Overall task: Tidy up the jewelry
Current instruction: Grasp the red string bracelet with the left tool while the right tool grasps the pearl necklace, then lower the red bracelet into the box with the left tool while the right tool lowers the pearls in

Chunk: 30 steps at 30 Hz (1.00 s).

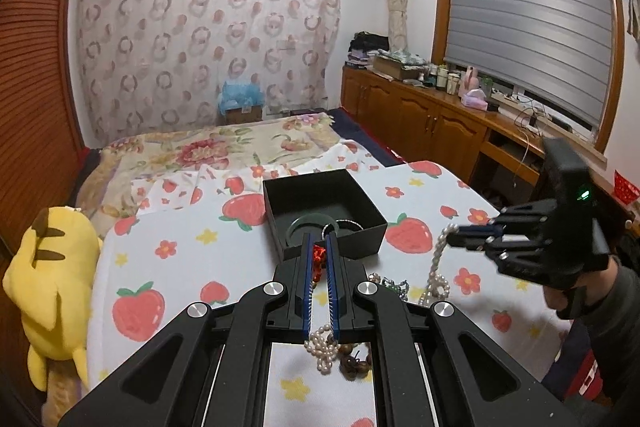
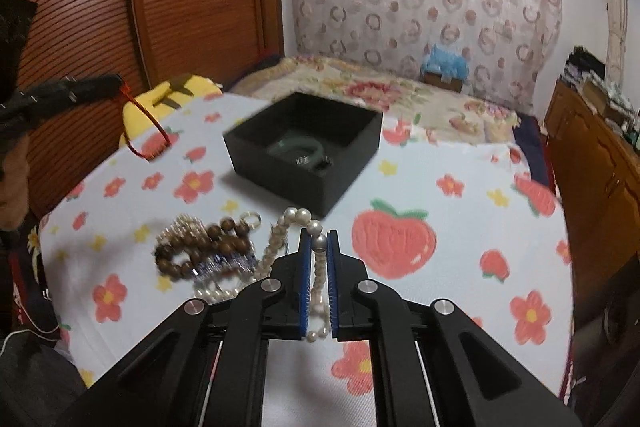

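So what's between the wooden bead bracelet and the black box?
In the right wrist view, only bare strawberry-print cloth lies between the wooden bead bracelet and the black box; the pearl necklace arcs beside that stretch.

Glossy pearls [image 2: 316, 227], matt box [image 2: 280, 183] (perhaps card)

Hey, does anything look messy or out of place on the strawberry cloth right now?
Yes. The pearl necklace, clamped in the right gripper, trails down into a jumbled heap with the brown bead bracelet, so it may snag. The left gripper holds a red cord. The black box sits squarely.
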{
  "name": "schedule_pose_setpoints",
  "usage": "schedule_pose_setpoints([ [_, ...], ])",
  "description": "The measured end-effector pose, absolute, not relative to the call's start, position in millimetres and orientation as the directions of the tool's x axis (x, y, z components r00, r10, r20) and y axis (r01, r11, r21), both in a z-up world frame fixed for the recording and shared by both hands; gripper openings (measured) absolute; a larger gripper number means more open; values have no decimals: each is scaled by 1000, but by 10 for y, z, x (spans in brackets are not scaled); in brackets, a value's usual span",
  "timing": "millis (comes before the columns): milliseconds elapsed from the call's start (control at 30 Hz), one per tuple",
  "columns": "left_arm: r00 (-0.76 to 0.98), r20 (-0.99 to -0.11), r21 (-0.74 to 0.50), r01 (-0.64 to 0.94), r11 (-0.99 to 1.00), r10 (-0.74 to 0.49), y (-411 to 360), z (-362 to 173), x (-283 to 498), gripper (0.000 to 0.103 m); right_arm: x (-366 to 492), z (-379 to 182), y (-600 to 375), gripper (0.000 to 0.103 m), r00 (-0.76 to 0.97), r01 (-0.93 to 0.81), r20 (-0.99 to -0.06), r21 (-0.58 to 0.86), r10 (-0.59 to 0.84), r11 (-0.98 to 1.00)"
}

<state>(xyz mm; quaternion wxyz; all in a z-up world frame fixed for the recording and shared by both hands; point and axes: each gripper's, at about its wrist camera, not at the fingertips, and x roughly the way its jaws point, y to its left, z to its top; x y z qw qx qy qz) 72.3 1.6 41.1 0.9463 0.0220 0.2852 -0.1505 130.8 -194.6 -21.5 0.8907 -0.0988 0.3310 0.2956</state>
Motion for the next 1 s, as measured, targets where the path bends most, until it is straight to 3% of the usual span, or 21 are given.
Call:
schedule_pose_setpoints([
  [500, 801, -539, -24, 296, 955, -262, 19, 456, 997, 5, 1426, 893, -1810, 9, 723, -587, -495, -70, 482, 807],
  [1000, 793, -550, -34, 293, 955, -263, 17, 490, 1333, 6, 2142, 1227, -1582, 9, 762, -536, -465, -62, 451, 842],
])
